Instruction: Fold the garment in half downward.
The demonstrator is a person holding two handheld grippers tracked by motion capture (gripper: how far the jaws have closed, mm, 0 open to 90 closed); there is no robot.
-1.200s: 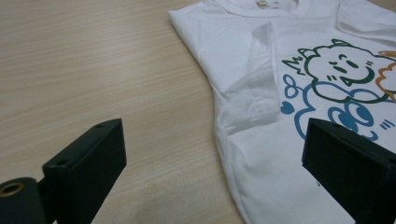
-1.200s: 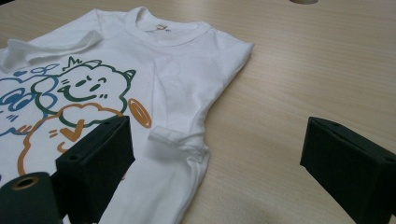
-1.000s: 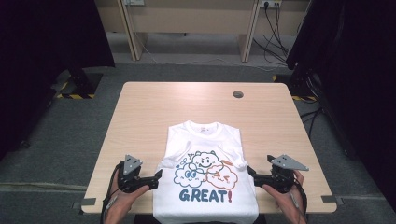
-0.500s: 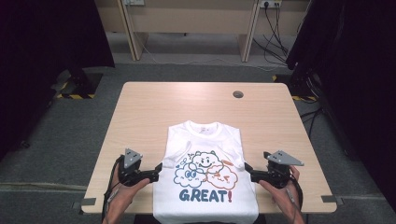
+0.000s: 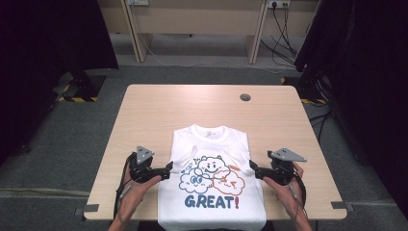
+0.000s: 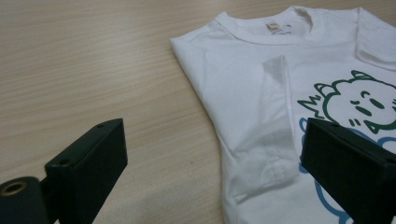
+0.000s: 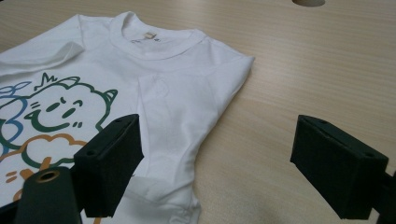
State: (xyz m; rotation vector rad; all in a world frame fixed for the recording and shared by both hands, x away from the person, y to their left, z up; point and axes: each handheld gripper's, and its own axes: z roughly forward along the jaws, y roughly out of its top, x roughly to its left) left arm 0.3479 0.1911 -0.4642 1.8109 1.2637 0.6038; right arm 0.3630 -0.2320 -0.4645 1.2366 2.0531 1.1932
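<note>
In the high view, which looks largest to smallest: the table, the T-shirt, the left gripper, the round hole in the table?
1. Table, clearly the largest.
2. T-shirt, covering the near middle of the table.
3. Left gripper, much smaller than the shirt.
4. Round hole, smallest, though it lies farther from the camera, which shrinks it somewhat.

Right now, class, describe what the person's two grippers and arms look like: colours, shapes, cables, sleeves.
Both the left gripper and the right gripper are black, each with two blocky, square-ended jaws and a grey three-cornered plate on top. A black cable trails back from each along the forearm. The forearms are bare, with no sleeves in sight.
</note>
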